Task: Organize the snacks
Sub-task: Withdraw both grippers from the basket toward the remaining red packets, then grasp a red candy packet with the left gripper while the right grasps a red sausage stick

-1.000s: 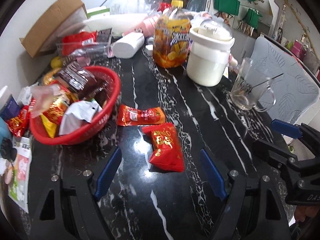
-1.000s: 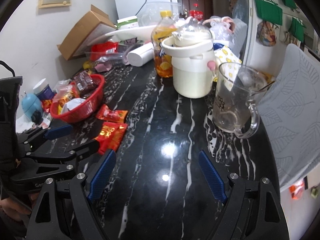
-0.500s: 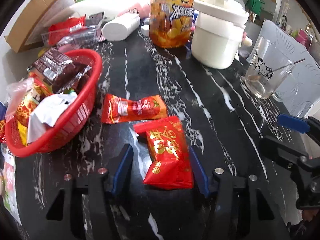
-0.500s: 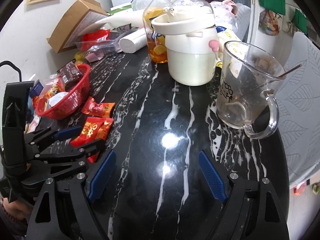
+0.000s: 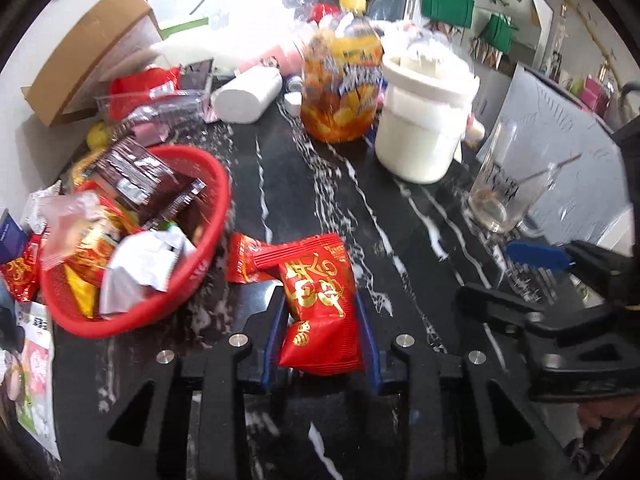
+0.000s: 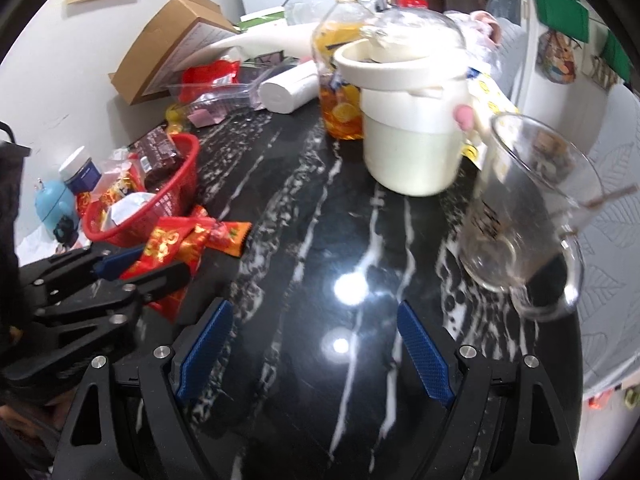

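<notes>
My left gripper (image 5: 320,320) is shut on a red snack packet with gold lettering (image 5: 318,304), held between its blue pads just above the black marble table. A second red packet (image 5: 242,258) lies on the table behind it, beside the red basket (image 5: 212,216), which holds several snack packets. In the right wrist view the left gripper (image 6: 136,268) shows at the left with the red packet (image 6: 172,246) in it, near the basket (image 6: 180,196). My right gripper (image 6: 316,344) is open and empty over the table.
A white pot (image 5: 424,120), an orange drink bottle (image 5: 340,84) and a glass mug (image 5: 504,188) stand behind and to the right. A cardboard box (image 5: 88,68), a white roll (image 5: 246,96) and loose wrappers crowd the far left. My right gripper (image 5: 560,280) shows at the right.
My left gripper has closed on the red gold-lettered packet and lifted it slightly. The right gripper has moved a little forward and stays open.
</notes>
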